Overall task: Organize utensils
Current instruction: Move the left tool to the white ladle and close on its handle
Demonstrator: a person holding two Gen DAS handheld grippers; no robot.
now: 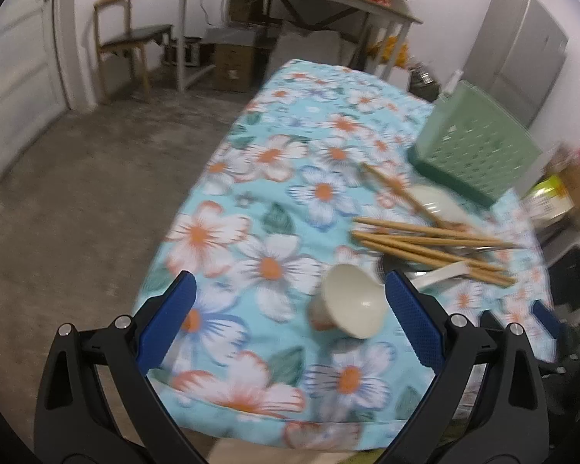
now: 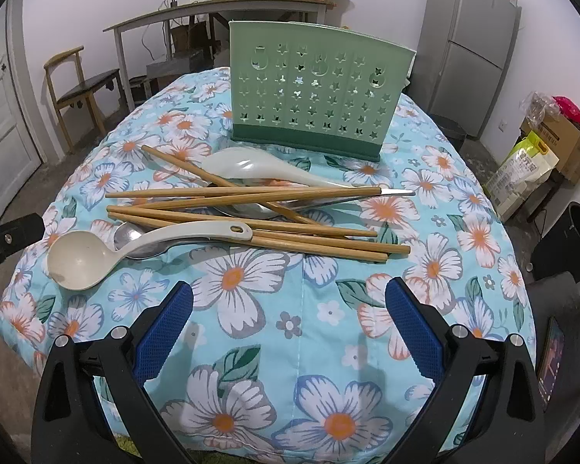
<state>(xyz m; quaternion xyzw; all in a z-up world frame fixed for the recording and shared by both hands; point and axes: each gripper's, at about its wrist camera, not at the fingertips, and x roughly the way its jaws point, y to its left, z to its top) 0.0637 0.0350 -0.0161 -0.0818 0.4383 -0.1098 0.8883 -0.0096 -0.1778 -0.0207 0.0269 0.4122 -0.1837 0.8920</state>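
Left hand-held gripper (image 1: 288, 290): released, blue pads wide apart, nothing between them; hovers over the near-left part of the counter (image 1: 274, 178), which wears a light-blue floral cloth.

Right hand-held gripper (image 2: 289, 299): released, pads spread, empty; set at the near edge of the same counter, facing the utensil pile.

Cream ladle (image 2: 96, 253): ahead and left of the right hand-held gripper, bowl up, handle running right onto the chopsticks. In the left view its bowl (image 1: 353, 301) sits just inside the right pad; contact cannot be told.

Bamboo chopsticks (image 2: 259, 228): several, loosely crossed, straight ahead of the right hand-held gripper; one pair has metal tips.

Metal spoon (image 2: 135, 241): under the ladle handle, mostly hidden.

Pale green spoon (image 2: 251, 168): beyond the chopsticks, touching them.

Green utensil holder (image 2: 313, 89): upright, perforated with stars, farthest ahead of the right hand-held gripper, behind the pile, apart from it. Contents not visible.
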